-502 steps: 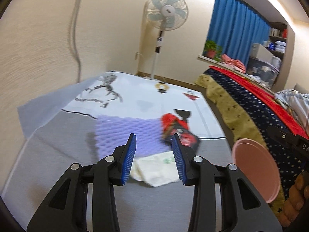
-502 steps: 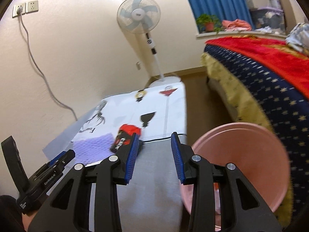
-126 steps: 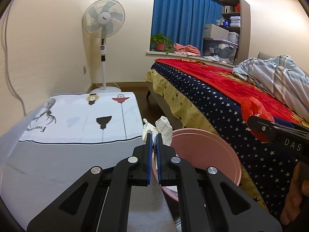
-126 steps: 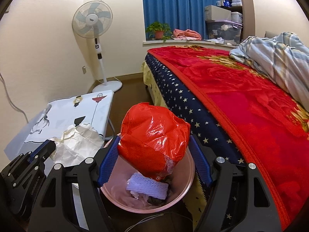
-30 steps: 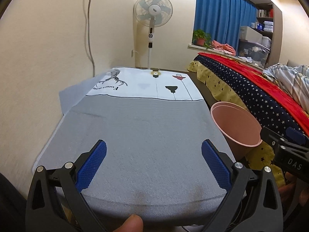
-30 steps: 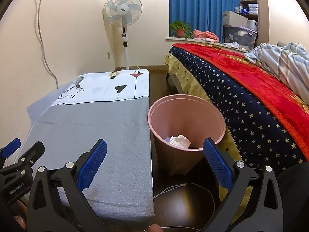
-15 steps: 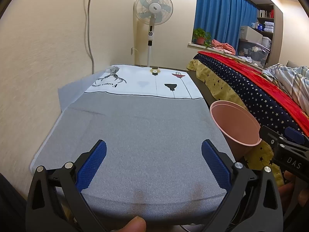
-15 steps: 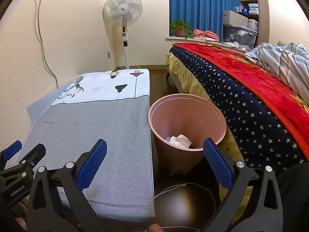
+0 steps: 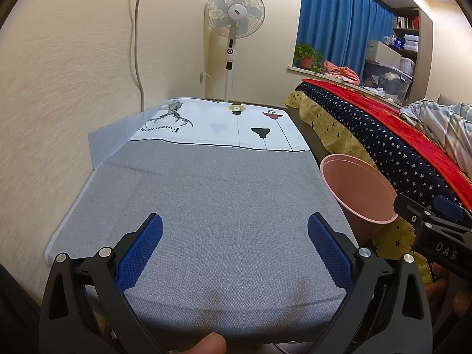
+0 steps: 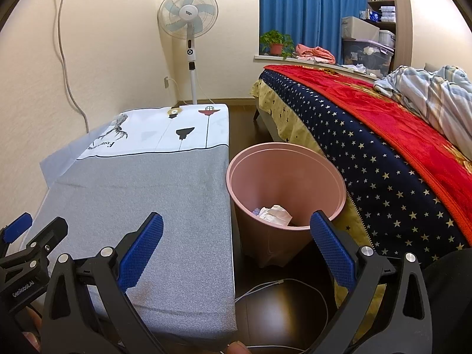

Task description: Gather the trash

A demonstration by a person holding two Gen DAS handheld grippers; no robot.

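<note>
A pink trash bin (image 10: 285, 174) stands on the floor between the low table and the bed; it also shows in the left wrist view (image 9: 358, 190). Crumpled white paper (image 10: 275, 214) and a bit of purple foam lie inside it. My left gripper (image 9: 234, 249) is wide open and empty over the near end of the grey cloth-covered table (image 9: 206, 200). My right gripper (image 10: 236, 249) is wide open and empty, above the table's right edge and the bin's near side. No loose trash shows on the table.
A bed with a red and star-patterned blanket (image 10: 383, 135) runs along the right. A standing fan (image 10: 188, 29) is at the far wall. A white cable (image 10: 280, 286) lies on the dark floor near the bin. The wall is close on the left.
Both grippers stay wide open and empty and have drawn back slightly. The table and bin have not moved.
</note>
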